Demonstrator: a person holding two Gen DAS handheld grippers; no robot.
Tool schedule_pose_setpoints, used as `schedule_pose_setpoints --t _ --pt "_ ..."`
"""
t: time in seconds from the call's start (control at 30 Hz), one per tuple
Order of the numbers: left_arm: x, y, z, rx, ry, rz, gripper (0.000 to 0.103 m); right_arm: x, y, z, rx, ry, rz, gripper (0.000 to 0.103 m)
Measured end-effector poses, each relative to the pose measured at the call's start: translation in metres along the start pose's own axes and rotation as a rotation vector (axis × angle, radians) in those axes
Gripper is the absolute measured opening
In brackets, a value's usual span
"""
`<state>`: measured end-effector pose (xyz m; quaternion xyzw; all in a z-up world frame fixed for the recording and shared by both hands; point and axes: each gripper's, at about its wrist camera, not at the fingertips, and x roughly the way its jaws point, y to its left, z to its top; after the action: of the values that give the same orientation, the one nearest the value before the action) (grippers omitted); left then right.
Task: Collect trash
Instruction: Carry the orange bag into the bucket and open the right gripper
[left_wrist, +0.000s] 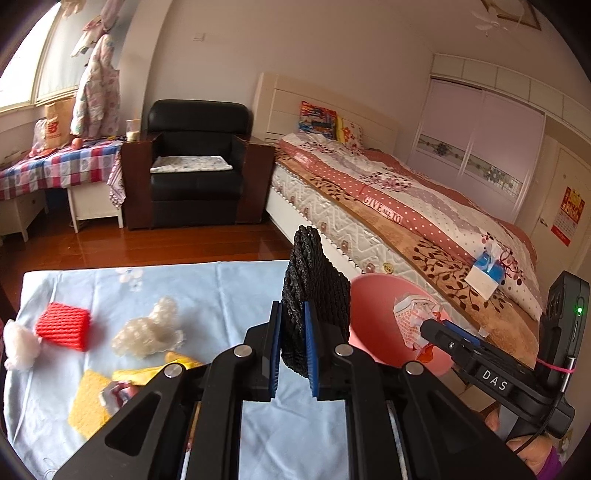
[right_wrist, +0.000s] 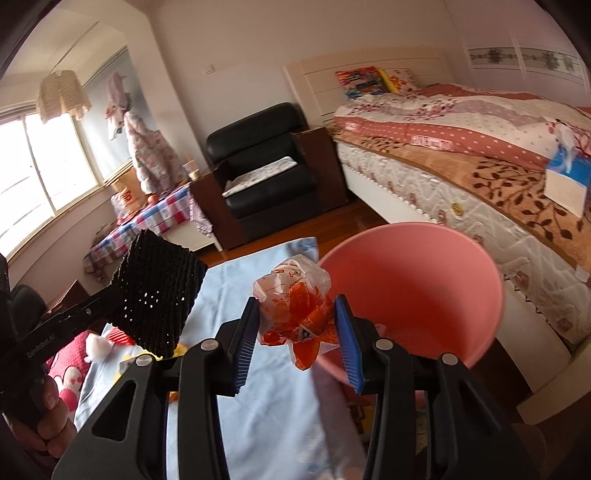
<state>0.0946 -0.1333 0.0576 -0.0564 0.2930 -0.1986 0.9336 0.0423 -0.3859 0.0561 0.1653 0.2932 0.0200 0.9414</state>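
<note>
While its two blue pads press from both sides, the left gripper (left_wrist: 293, 345) holds a black foam net (left_wrist: 314, 295) upright, and the net is lifted above the light blue cloth (left_wrist: 229, 295). The right gripper (right_wrist: 299, 339) is closed on a crumpled orange and white wrapper (right_wrist: 295, 306), its pads only as far apart as the wrapper is thick. The wrapper hangs at the rim of the pink bucket (right_wrist: 424, 288), on the side toward the cloth; whether it touches the rim, I cannot tell. In the left wrist view the black net is just beside the same bucket (left_wrist: 373, 321). Farther from the bucket, on the cloth, lie a pale foam net (left_wrist: 151, 330), a red foam net (left_wrist: 64, 325), a white fluffy piece (left_wrist: 18, 347) and a yellow wrapper (left_wrist: 96, 398). Behind the bucket is the bed (left_wrist: 406, 206), and past the far edge of the cloth a black armchair (left_wrist: 197, 166) stands.
</note>
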Motion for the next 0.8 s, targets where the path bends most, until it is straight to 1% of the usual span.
schedule_pose_setpoints --t 0.27,0.67,0.8 --pt "0.029 -0.033 0.003 0.039 0.022 -0.033 0.011 0.002 -0.034 0.001 0.056 -0.004 -0.051 0.042" --pt "0.073 -0.073 -0.001 0.082 0.075 -0.062 0.011 0.010 -0.064 -0.004 0.109 0.007 -0.084 0.042" --pt "0.089 -0.080 -0.005 0.084 0.107 -0.067 0.011 0.012 -0.069 -0.005 0.116 0.014 -0.095 0.042"
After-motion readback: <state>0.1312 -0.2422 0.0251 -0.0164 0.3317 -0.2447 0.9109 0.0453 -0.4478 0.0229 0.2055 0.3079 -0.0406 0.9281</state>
